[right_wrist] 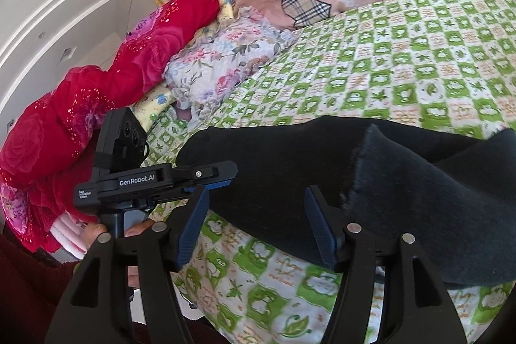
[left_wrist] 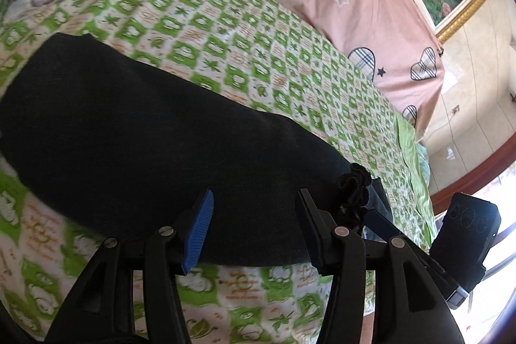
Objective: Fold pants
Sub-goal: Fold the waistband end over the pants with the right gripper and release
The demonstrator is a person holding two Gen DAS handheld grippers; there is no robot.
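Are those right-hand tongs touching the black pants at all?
Cannot tell. In the right wrist view the right tongs stand open over the black pants, but overlap hides any gap or contact.

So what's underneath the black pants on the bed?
The black fabric pants lie folded on a green-and-white checked cartoon-print bedsheet, which shows all around them. Whatever sits directly beneath the fabric is covered, though no bulge suggests anything else there.

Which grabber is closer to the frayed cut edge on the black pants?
Right. The right gripper hangs open beside the frayed edge of the black pants. The left gripper sits further left, near the rounded fold.
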